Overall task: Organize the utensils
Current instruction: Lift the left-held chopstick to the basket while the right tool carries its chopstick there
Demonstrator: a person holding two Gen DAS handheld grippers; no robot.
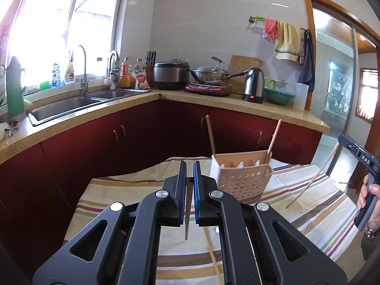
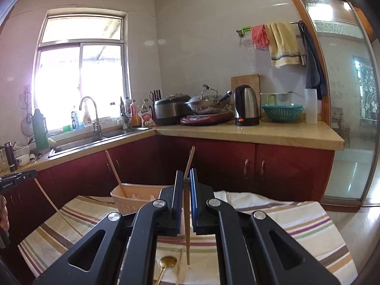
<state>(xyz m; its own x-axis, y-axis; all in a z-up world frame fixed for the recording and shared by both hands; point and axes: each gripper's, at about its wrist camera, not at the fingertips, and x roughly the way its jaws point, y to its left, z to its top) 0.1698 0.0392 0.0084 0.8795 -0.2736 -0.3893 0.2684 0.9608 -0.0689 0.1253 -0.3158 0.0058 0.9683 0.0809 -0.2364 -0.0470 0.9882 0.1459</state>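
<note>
1. The bench [image 1: 296,190] wears a striped cloth [image 2: 296,225]; behind it stand dark red cupboards [image 2: 237,166] and a long kitchen counter [image 2: 261,133] with a sink [image 1: 71,104], a rice cooker [image 2: 168,109], a wok [image 2: 204,104] and a kettle [image 2: 245,105].
2. A pink holder [image 1: 242,178] with small holes sits on the cloth near the far edge; two chopsticks stand in it, one [image 1: 210,135] leaning left and one [image 1: 273,140] leaning right.
3. The left tongs [image 1: 189,182] are pressed together on a chopstick [image 1: 188,213]; it hangs down between the blue pads, above the cloth, just to the left of the holder.
4. The right tongs [image 2: 186,190] are pressed together on another chopstick [image 2: 187,237]; it is nearly upright, its top pokes up past the tips, and its low end hangs over the cloth; the holder is just to the left of it and farther back.
5. A hand [image 1: 370,194] holds the right tool at the right edge of the left view.
6. A gold spoon [image 2: 166,264] lies on the cloth near the front edge, just beside a loose chopstick [image 2: 179,270].
</note>
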